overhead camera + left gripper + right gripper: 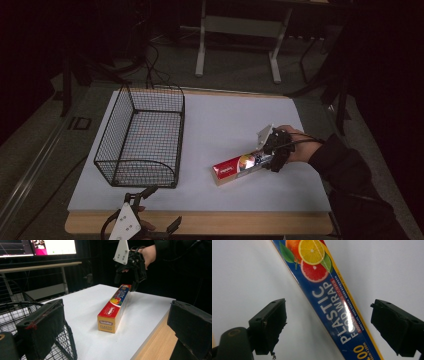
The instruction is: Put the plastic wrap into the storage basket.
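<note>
Right gripper hangs over the far end of the plastic wrap box, which lies flat on the white table just right of the wire basket; jaws spread w/ the box between them, pads not touching yet. Best bet imo: square the jaws across the box's narrow width, drop lower, then squeeze evenly. Left gripper idles wide open at the near edge; box's near end is cut off in the right gripper view, and room beyond the table is too dark to read.

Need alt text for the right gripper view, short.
A long plastic food wrap box printed with citrus slices lies diagonally on a white table, seen from above between the right gripper's two open black jaws, which stand clear of it on either side.
</note>
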`<control>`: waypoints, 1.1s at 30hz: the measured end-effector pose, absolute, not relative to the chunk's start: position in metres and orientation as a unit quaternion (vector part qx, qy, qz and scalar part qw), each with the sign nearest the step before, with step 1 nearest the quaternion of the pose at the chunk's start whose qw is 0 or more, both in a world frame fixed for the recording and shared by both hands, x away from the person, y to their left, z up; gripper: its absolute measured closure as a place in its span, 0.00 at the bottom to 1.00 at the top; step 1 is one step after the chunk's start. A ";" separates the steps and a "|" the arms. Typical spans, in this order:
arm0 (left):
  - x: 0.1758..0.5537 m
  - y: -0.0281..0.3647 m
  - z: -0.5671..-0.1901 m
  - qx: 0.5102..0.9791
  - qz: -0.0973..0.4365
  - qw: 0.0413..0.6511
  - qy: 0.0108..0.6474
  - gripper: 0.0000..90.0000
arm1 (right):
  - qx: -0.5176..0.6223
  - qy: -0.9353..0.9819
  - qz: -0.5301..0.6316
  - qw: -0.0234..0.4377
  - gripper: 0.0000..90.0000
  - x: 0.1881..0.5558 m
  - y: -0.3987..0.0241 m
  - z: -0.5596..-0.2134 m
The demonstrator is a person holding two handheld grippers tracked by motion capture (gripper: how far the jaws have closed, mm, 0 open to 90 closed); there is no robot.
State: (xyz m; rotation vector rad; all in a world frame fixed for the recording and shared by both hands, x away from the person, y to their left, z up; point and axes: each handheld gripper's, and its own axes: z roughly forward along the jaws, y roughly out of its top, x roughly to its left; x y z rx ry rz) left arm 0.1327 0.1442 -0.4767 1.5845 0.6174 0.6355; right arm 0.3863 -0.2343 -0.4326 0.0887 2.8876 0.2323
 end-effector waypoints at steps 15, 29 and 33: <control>0.127 0.150 -0.479 0.686 0.283 0.608 0.284 0.02 | -0.021 0.994 0.013 0.109 0.15 0.410 -0.214 -0.470; 0.130 0.149 -0.481 0.691 0.278 0.602 0.289 0.02 | -0.063 0.995 -0.008 0.071 0.28 0.413 -0.205 -0.492; 0.130 0.149 -0.481 0.691 0.278 0.602 0.288 0.02 | -0.060 0.996 -0.004 0.066 0.32 0.413 -0.206 -0.488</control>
